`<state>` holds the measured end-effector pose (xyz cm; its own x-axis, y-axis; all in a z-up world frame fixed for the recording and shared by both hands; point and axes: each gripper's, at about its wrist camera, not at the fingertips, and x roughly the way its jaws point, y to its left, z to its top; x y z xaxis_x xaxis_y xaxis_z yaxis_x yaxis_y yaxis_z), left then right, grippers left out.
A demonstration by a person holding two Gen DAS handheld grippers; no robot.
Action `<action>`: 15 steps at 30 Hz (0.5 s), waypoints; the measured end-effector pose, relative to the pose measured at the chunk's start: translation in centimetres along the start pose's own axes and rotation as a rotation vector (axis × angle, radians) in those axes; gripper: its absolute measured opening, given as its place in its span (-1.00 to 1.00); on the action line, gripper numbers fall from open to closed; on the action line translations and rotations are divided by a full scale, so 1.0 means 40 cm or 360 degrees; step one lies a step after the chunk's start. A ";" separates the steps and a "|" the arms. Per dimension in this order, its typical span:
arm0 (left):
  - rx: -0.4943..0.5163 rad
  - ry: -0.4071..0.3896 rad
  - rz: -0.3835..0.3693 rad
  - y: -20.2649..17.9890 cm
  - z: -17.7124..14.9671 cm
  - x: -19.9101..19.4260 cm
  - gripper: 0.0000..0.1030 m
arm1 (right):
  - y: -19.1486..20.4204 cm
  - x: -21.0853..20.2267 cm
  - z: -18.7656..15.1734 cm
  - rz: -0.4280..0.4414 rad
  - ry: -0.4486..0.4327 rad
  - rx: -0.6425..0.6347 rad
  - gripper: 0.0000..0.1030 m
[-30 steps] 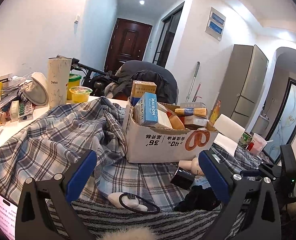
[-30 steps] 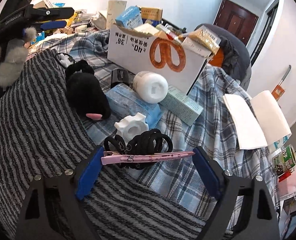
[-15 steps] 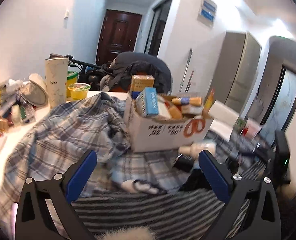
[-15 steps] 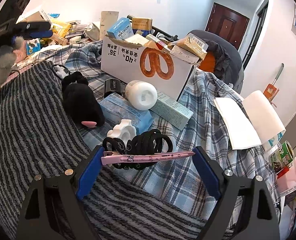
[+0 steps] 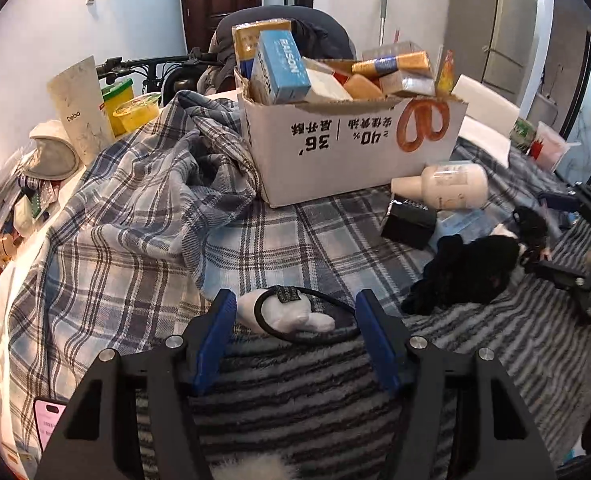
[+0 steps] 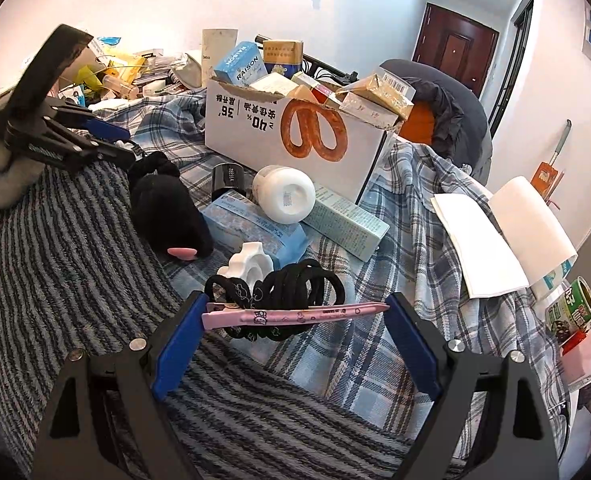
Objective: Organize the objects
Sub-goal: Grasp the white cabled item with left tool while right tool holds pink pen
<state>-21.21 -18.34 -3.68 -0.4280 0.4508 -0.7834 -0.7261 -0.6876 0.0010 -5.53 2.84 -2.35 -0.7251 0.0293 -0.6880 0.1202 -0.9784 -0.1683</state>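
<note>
A full cardboard box [image 5: 351, 152] sits amid loose clutter. The left tool [image 5: 295, 316] is closing around a white object [image 5: 283, 314], not yet clamped; the right tool [image 6: 295, 312] clamps a pink hair clip [image 6: 291, 314] lengthwise. Much remains unsorted.

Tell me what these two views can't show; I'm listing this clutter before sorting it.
- Cardboard box: lower contents hidden by its walls, both views.
- Phone: left wrist view, cut off behind the left claw, text too small.
- Hair ties: right wrist view, partly behind the pink clip; count unclear.

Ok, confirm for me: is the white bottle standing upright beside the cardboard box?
No: the white bottle lies on its side against the cardboard box, its base facing the right wrist camera.
</note>
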 end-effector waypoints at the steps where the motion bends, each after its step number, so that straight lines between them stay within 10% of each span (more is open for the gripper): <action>1: 0.0003 0.0006 0.0018 -0.002 0.000 0.006 0.27 | 0.000 0.000 0.000 -0.0002 0.0000 -0.0001 0.71; 15: -0.0080 -0.0078 0.0036 0.021 -0.003 -0.008 -0.46 | -0.004 -0.003 0.000 -0.0012 -0.0011 0.0003 0.71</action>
<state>-21.60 -19.14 -3.50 -0.4706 0.4613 -0.7522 -0.6885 -0.7251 -0.0139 -5.48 2.98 -2.24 -0.7306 0.0356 -0.6819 0.1131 -0.9785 -0.1722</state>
